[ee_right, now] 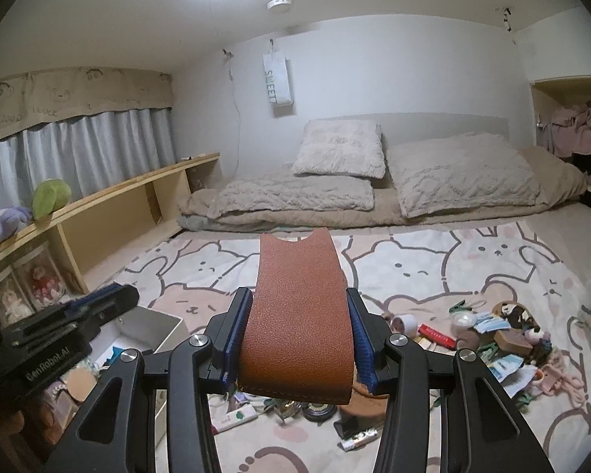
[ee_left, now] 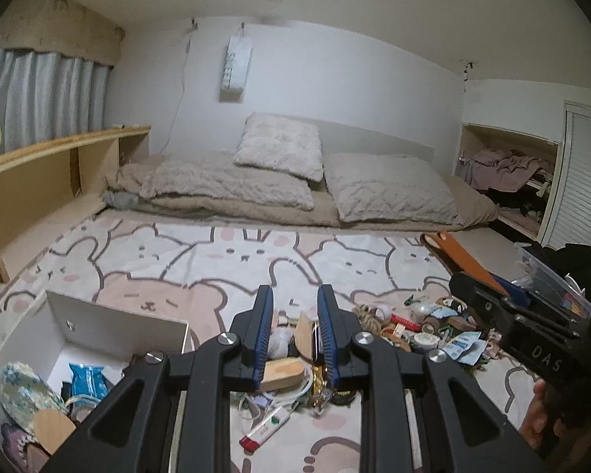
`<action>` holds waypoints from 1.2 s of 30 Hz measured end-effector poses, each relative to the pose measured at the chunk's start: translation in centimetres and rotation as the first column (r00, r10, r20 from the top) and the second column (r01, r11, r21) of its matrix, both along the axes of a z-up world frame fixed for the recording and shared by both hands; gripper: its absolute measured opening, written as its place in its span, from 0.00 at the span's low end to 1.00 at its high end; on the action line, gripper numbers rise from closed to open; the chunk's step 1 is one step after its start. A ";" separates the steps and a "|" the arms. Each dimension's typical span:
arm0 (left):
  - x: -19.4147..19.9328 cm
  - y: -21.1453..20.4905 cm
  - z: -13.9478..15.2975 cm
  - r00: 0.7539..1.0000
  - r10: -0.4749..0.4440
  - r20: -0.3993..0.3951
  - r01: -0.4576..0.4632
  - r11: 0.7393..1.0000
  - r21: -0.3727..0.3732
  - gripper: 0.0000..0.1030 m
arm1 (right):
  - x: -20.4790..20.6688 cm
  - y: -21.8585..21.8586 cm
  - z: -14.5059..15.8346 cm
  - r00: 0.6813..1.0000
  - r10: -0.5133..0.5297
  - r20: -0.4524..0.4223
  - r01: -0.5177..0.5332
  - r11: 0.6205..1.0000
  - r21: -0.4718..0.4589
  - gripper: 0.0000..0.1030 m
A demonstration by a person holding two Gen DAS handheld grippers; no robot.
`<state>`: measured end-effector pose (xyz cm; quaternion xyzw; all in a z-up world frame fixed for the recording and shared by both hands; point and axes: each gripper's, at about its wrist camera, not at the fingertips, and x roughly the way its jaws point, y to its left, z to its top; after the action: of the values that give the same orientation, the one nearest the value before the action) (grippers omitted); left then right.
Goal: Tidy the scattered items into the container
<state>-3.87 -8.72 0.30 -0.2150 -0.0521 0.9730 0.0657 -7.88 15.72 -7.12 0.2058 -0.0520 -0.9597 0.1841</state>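
Two risks stand out from here. One is the tan pebbled-leather case [ee_right: 299, 315], a long curved sleeve clamped across its width by the jaws of the right gripper [ee_right: 300, 339]: it juts well forward of the pads, so it could swing, snag the wall of the white open-topped storage box [ee_right: 165, 329] or slide out if the hold is only on its edges. The other is crowding, since the left gripper [ee_left: 295, 339] hangs over the near pile just beside that box with its jaws narrowed to their tightest and nothing visibly between them; both tools heading for one opening could knock together. The box sits at lower left in both views and already holds a blue wipes packet [ee_left: 87, 380] and a floral fabric pouch [ee_left: 25, 394]. Small clutter lies loose on the pink bear-and-rabbit print rug [ee_left: 224, 260], including a white tube with a red cap [ee_left: 266, 427] and a red flat packet [ee_right: 437, 335], easy to scatter with a low pass. Beyond are beige floor bedding with fluffy pillows [ee_left: 279, 149], a low wooden shelf [ee_right: 130, 205] under grey curtains [ee_right: 82, 146], and a closet nook.
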 end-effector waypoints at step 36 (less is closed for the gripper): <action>-5.2 3.2 -19.2 0.816 0.328 0.475 -0.350 0.936 -0.044 0.83 | 0.0 7.9 -5.4 0.996 -0.007 0.091 0.013 0.997 -0.073 0.46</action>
<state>-9.12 -5.49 -18.86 -0.4327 -0.1259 0.8848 -0.1184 -7.88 23.67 -12.57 0.2420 -0.0967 -0.9477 0.1843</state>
